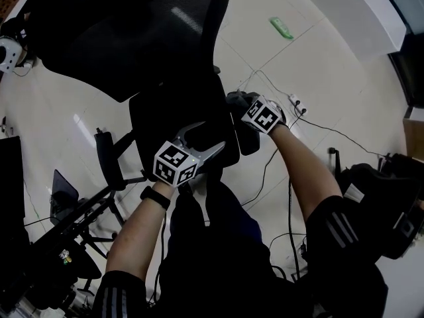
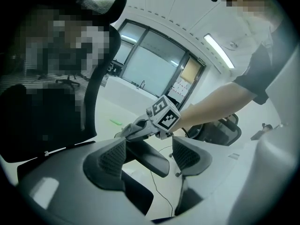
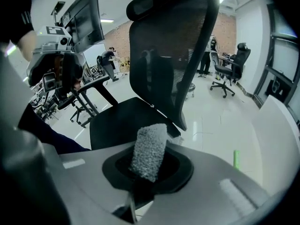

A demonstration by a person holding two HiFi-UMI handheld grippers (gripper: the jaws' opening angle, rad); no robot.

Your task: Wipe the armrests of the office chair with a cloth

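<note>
The black office chair (image 1: 165,52) stands in front of me, its seat (image 1: 172,111) below the mesh backrest (image 3: 173,46). My right gripper (image 1: 240,103) is shut on a grey cloth (image 3: 149,151). It holds the cloth (image 2: 132,128) against the far end of the chair's right armrest (image 2: 157,163). My left gripper (image 1: 207,141) is open over the seat's front right. Its two pads (image 2: 112,157) stand on either side of that armrest's near end, and I cannot tell whether they touch it. The left armrest (image 1: 106,154) stands apart at the left.
A green object (image 1: 281,28) lies on the pale tiled floor beyond the chair. A power strip (image 1: 296,103) and cables trail at the right. Another dark chair (image 1: 391,197) stands at the right edge. Black stands and gear (image 1: 73,220) crowd the lower left.
</note>
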